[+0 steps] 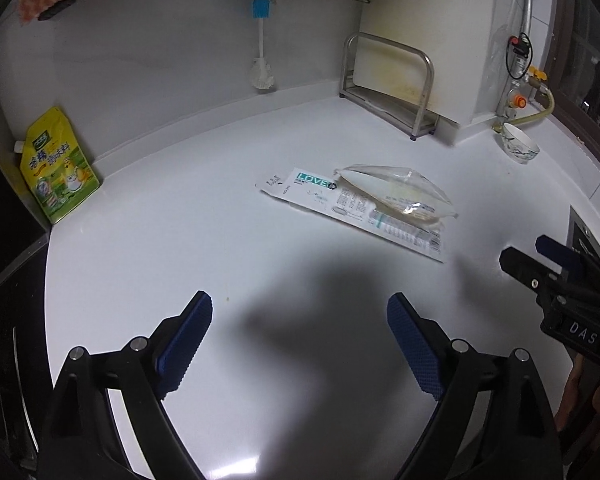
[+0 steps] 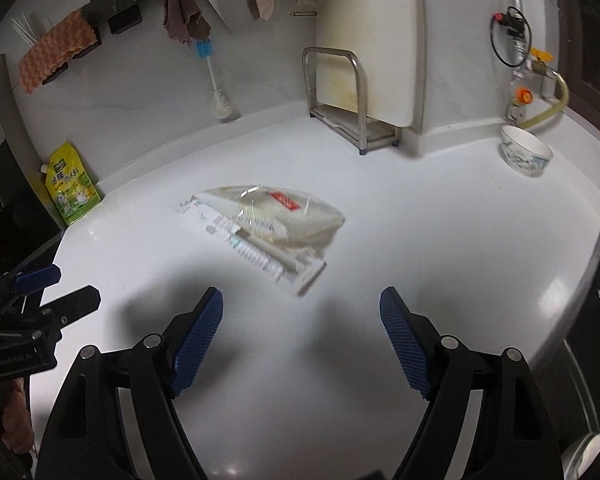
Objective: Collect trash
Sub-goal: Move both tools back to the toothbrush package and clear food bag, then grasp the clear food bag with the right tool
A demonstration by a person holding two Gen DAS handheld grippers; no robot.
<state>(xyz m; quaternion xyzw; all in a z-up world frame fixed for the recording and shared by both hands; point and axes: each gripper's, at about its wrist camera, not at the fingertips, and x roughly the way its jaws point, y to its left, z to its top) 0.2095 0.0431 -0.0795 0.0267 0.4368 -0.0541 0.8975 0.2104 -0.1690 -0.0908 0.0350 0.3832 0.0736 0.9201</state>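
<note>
- Left wrist view: nearest the camera is the left gripper (image 1: 300,314). Its two blue ribbed pads (image 1: 186,338) stand wide apart with nothing between them, so the claw is released. It hangs above bare white countertop (image 1: 140,220), short of the trash.
- The trash lies flat near the middle of the countertop, ahead and slightly right of the left gripper. Count: two pieces. One printed card package (image 1: 320,196) lies underneath; one clear plastic wrapper (image 1: 396,192) lies on top of its right half, touching it.
- The right gripper (image 1: 540,258) enters at the right edge, to the right of the trash and apart from it.
- Judgement: both claws are held released because neither has yet reached the trash; the stacked pieces could perhaps be taken together.
- Along the wall: one yellow-green refill pouch (image 1: 58,168) standing at the left, one bottle brush (image 1: 262,44) hanging, one steel rack (image 1: 392,88), one bowl (image 1: 520,144) at the right corner.
- Right wrist view: nearest the camera is the right gripper (image 2: 302,316), its two pads spread and empty: released.
- The plastic wrapper (image 2: 300,216), bearing one red label, rests on the card package (image 2: 256,252) just ahead of the claw, slightly left of centre.
- The left gripper (image 2: 60,288) shows at the left edge, released, well apart from the trash.
- Also visible: one pouch (image 2: 74,186), one brush (image 2: 216,80), one rack (image 2: 340,96), one bowl (image 2: 526,156).
</note>
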